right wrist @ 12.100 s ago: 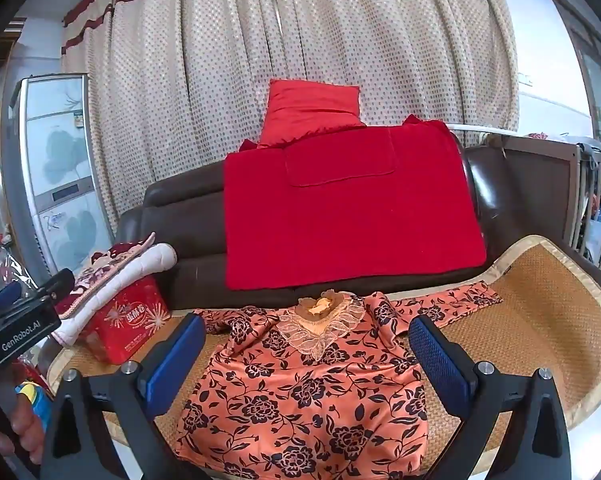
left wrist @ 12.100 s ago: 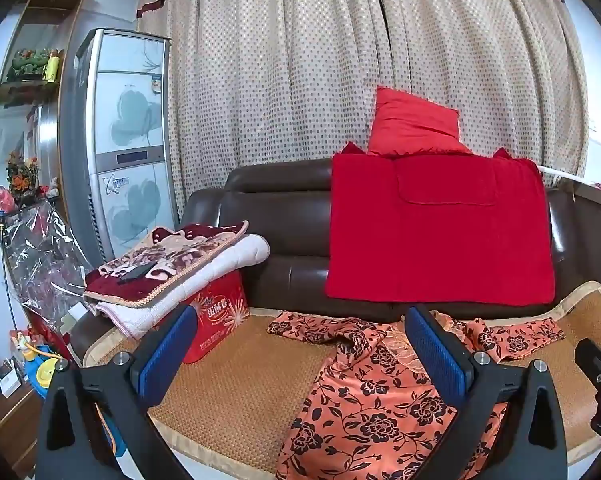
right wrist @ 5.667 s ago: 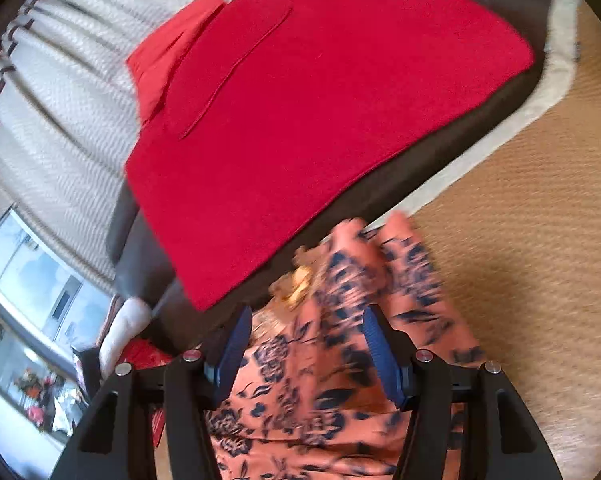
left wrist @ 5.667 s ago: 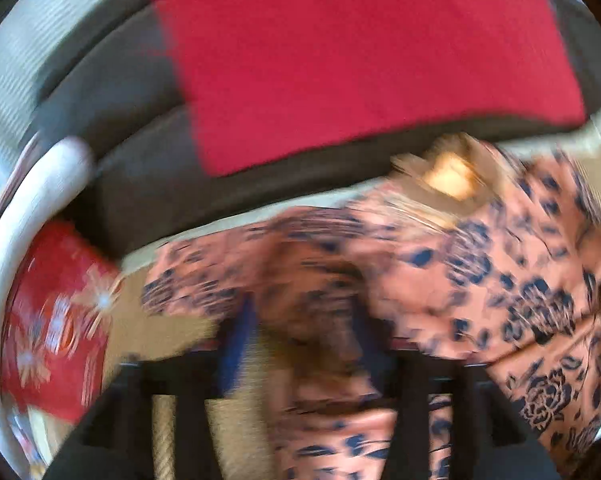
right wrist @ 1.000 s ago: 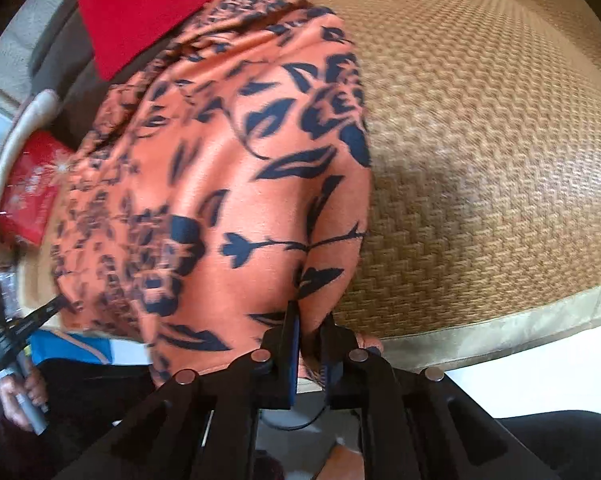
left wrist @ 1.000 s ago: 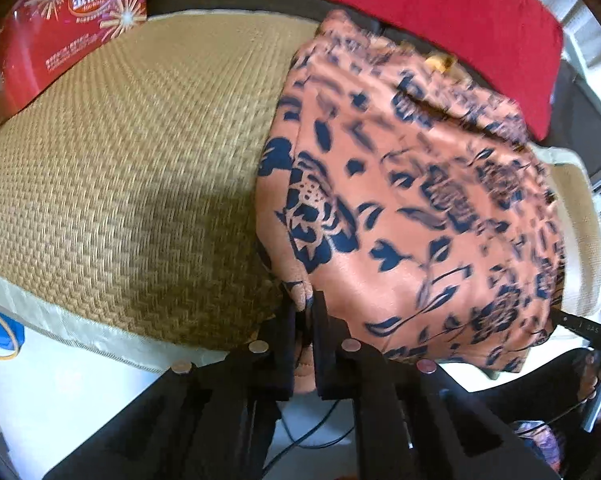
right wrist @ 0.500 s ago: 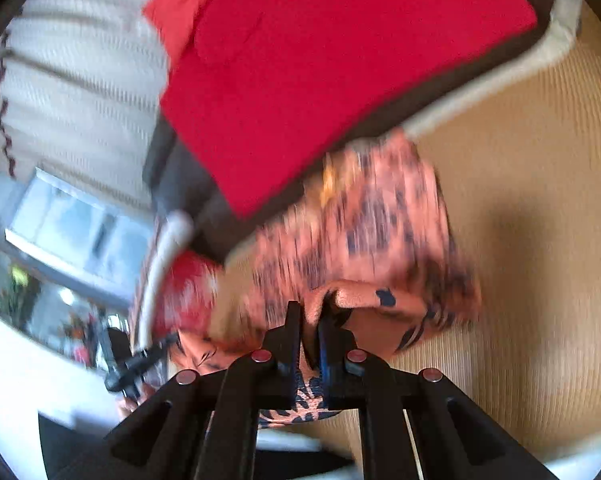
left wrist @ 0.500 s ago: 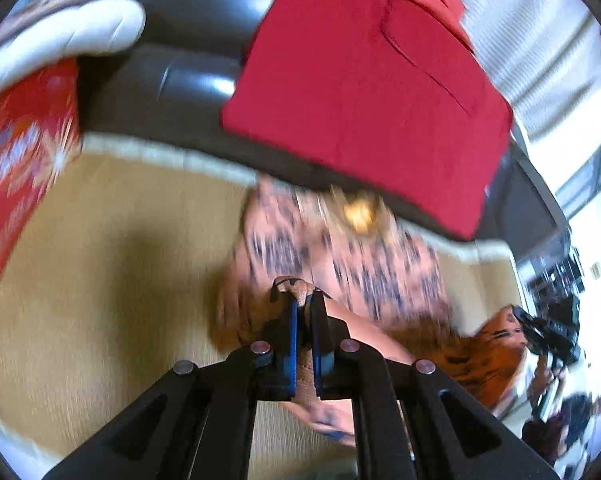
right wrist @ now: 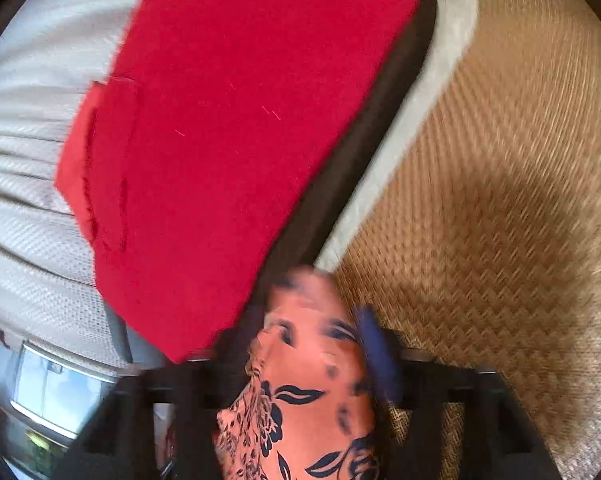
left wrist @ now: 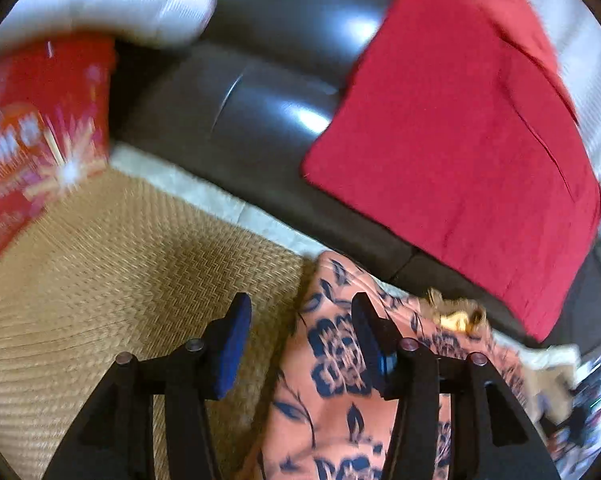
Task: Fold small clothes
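Woven mat (left wrist: pixel 112 248) bears soft floral garment (left wrist: pixel 332 396), claws opening.

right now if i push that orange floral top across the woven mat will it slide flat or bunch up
Probably bunch up. The orange floral top looks thin and floppy, already lying in soft folds, so it would likely crumple rather than slide as one piece. The woven mat has a coarse ribbed weave that may drag on it. It looks light, so lifting should be easy.

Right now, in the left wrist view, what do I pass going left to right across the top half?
Red box → white bedding roll → dark sofa back → red cloth.
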